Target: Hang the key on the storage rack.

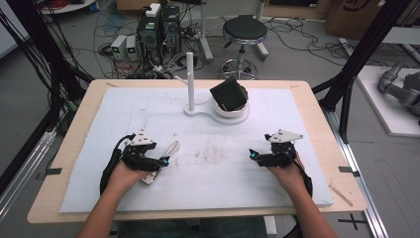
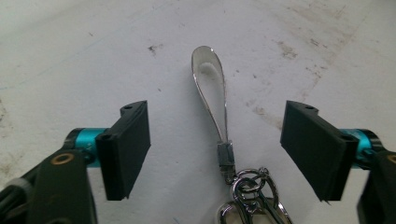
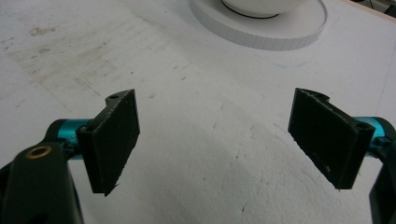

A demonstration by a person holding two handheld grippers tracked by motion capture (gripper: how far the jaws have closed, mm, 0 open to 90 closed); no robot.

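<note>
A keychain lies flat on the white foam board [image 1: 218, 148]. Its pale strap loop [image 2: 212, 88] [image 1: 171, 148] points away from me, joined by a metal clasp [image 2: 226, 157] to silver key rings [image 2: 252, 186] at the bottom edge. My left gripper [image 2: 222, 144] [image 1: 161, 164] is open, one jaw on each side of the strap, neither touching it. My right gripper [image 3: 219, 140] [image 1: 254, 157] is open over bare foam at the right, with nothing between its jaws.
A white stand [image 1: 213, 113] with an upright post [image 1: 190, 74] sits at the back centre. Its bowl holds a tilted black block [image 1: 229, 94]. The stand's round base [image 3: 261, 30] lies ahead of the right gripper. A stool [image 1: 244, 30] and cables are beyond the table.
</note>
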